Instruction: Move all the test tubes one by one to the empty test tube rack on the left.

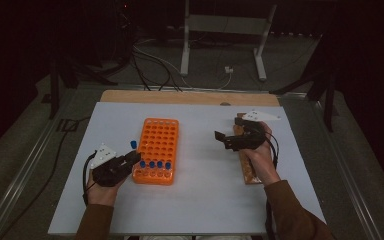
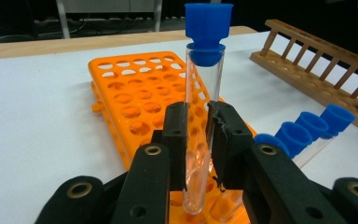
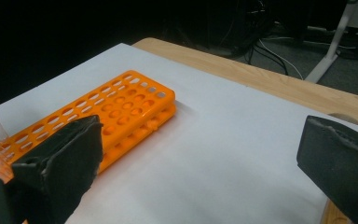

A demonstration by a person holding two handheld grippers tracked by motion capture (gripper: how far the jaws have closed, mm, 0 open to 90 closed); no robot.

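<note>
Left tool (image 1: 132, 158) gripping blue-capped tube (image 1: 133, 144) beside orange rack (image 1: 157, 137), right tool (image 1: 225, 139) over wooden rack (image 1: 250, 172)

Room dim; background near black in the high view, the white table sheet (image 1: 200, 200) the one lit area, evenly and from overhead. Shadows soft, short. All frames grainy, slightly soft. Near black jaws blurred in the right gripper view.

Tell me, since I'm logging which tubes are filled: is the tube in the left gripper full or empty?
Empty, as far as shows: the tube in the left gripper is clear, the orange rack visible through it.
</note>
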